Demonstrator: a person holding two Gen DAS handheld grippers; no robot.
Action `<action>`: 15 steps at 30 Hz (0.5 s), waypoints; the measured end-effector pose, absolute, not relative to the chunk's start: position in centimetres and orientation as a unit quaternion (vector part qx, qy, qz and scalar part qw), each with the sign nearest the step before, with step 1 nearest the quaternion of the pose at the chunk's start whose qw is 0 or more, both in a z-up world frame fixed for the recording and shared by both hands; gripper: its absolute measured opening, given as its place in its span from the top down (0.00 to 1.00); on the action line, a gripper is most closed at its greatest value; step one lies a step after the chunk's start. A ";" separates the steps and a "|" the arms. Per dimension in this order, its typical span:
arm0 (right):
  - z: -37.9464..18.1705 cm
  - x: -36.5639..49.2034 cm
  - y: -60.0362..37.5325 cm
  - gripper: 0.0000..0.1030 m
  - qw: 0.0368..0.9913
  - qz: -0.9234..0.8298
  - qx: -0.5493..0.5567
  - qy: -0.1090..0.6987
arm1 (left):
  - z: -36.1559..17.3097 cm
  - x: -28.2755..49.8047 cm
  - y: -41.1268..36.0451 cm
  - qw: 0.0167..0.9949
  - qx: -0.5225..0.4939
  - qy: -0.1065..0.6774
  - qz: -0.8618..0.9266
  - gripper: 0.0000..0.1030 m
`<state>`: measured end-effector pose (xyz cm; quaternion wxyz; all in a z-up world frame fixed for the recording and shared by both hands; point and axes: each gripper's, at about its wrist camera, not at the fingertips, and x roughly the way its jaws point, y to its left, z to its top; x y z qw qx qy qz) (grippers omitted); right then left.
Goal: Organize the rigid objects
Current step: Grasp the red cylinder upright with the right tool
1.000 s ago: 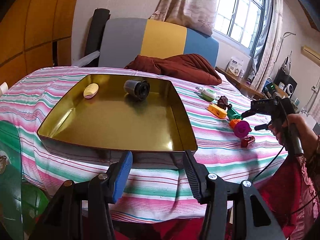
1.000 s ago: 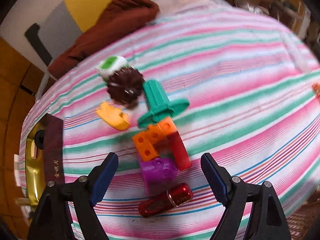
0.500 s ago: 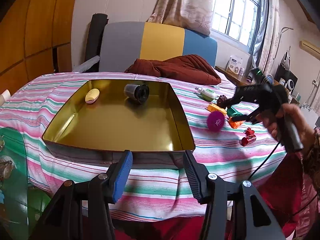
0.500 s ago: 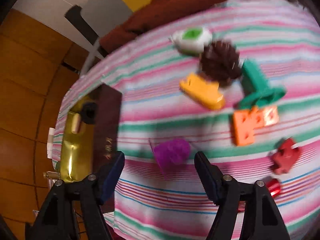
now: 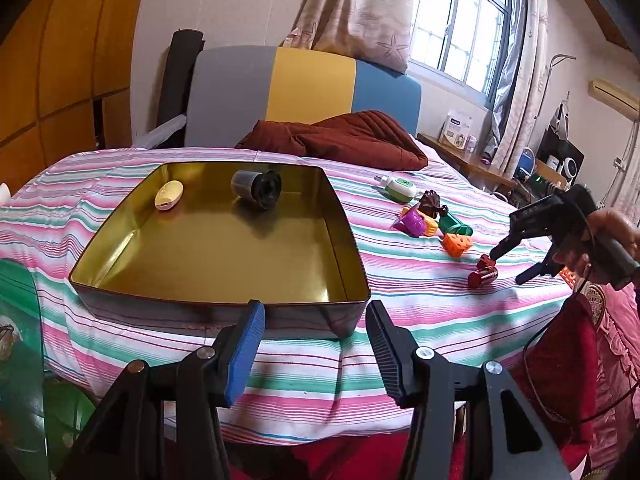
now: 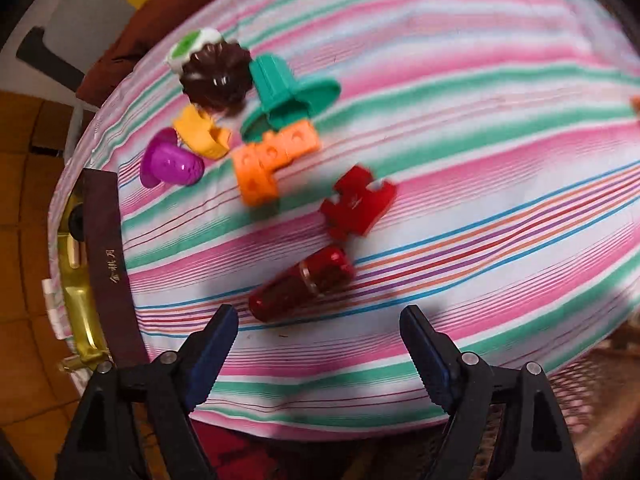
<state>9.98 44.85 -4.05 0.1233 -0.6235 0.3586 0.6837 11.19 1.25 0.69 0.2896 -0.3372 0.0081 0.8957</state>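
It's a bedroom: a bed under a striped pink, green and white sheet (image 5: 400,292), a grey, yellow and blue headboard (image 5: 308,80) at 12 o'clock, a window with starfish-print curtains at 1 o'clock and a brown blanket (image 5: 344,138) bunched near the headboard.

A gold tin tray (image 5: 344,240) sits on the sheet at the centre of the left wrist view, with a cream oval bit (image 5: 169,195) and a dark cup (image 5: 256,188) inside. The loose toys lie at 3 o'clock from it, outside the tray.

Writing-wise, only the right wrist view catches anything: gold characters run down the tray's dark outer wall (image 6: 108,264), too small to read properly.

The same view gives the toys up close: a red cylinder (image 6: 304,284), a red puzzle-shaped block (image 6: 356,204), an orange block with holes (image 6: 268,164), a purple cup (image 6: 172,162), a yellow piece (image 6: 202,136), a green piece (image 6: 288,88), a brown spiky ball (image 6: 218,76) and a white-and-green item (image 6: 192,46).

Only the left wrist view shows the tray's inside, plus the person's hand on the right gripper (image 5: 510,260).

The left gripper (image 5: 316,344) hangs wide apart at 6 o'clock of the tray, gripping nothing. The right gripper's jaws are spreading, nothing between them, the red cylinder just ahead.
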 end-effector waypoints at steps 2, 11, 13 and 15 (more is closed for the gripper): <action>-5.1 9.2 44.3 0.30 0.119 0.677 -0.630 0.361 | 0.8 11.2 0.9 0.287 -0.336 0.004 0.897 0.48; -5.1 5.7 41.1 0.69 0.115 0.735 -0.609 0.276 | 0.9 11.1 0.2 0.272 -0.339 -0.009 0.900 0.48; -4.8 5.0 40.4 0.70 0.111 0.755 -0.599 0.244 | 1.0 11.2 0.5 0.274 -0.339 -0.004 0.900 0.48; -4.9 4.4 40.3 0.70 0.108 0.766 -0.591 0.229 | 1.2 11.4 1.0 0.277 -0.336 0.006 0.900 0.48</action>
